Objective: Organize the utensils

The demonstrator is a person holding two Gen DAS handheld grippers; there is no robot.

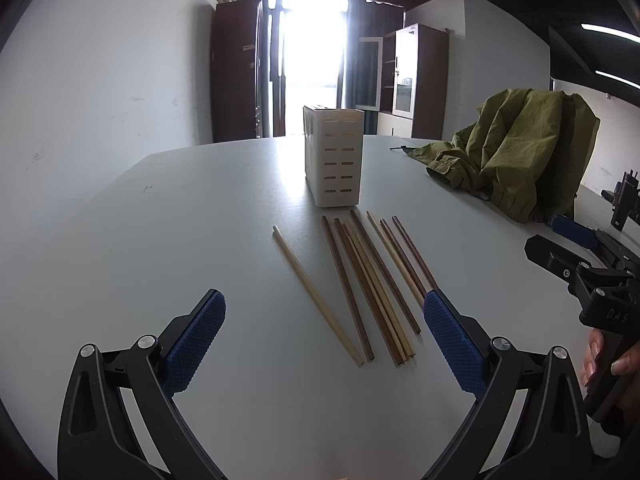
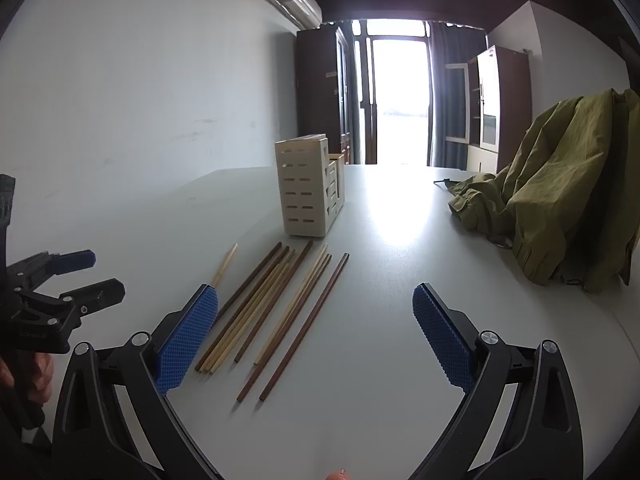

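Chopsticks [image 1: 360, 280] lie beside holder [image 1: 334, 156]; left tool [image 1: 324, 320] and right tool [image 2: 316, 316] both spread.

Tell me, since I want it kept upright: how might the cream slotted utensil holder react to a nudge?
The utensil holder looks tall, narrow and empty, so probably light and tippy. On the smooth table it may slide instead.
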